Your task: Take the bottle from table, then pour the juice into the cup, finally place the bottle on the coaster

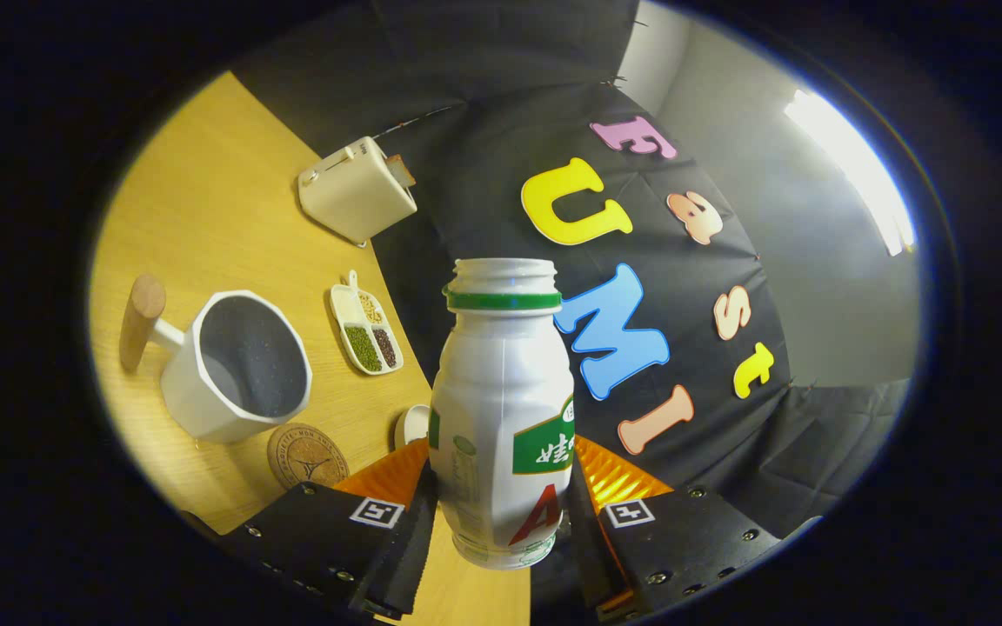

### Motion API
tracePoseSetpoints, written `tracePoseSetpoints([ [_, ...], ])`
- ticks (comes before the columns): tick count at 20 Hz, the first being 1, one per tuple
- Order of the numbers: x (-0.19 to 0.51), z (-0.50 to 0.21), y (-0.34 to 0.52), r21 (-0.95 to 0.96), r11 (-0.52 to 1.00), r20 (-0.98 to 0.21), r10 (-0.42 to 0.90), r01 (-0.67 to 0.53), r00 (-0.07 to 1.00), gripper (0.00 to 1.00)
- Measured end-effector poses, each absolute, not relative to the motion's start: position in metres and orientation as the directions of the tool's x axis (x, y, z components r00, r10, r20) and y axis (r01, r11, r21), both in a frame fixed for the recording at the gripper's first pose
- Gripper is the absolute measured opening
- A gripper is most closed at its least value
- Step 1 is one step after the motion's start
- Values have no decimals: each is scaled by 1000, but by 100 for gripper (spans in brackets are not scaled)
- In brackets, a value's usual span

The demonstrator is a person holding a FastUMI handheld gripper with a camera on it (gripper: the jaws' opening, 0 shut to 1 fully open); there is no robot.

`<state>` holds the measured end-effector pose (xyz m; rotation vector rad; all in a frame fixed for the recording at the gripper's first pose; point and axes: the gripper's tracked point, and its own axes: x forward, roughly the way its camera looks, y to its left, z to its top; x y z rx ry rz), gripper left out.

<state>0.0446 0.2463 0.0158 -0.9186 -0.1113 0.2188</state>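
The gripper [501, 522] clamps the uncapped bottle [501, 417] between its 2 fingers, lifted and tilted over the table [205, 217] edge. The cup [236, 369] stands inboard with the coaster [307, 455] touching it, nearer the fingers. Open tabletop separates them from the toaster [357, 189] and tray [367, 330] along the wall-side edge.

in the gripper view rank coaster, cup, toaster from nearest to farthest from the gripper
The gripper is shut on the bottle.
1. Coaster, just beyond one finger.
2. Cup, behind the coaster.
3. Toaster, far across the table.
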Motion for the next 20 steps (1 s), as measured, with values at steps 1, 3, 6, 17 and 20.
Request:
tracePoseSetpoints([
  [1, 48, 13, 248, -758, 632, -3, 242, -159, 970, 69],
  [3, 50, 9, 251, -666, 717, -22, 260, -208, 965, 69],
  [6, 57, 2, 253, -511, 814, -55, 289, -275, 956, 69],
  [17, 76, -29, 274, -88, 902, -95, 414, -422, 905, 69],
  [20, 81, -36, 280, -8, 897, -100, 438, -441, 893, 69],
])
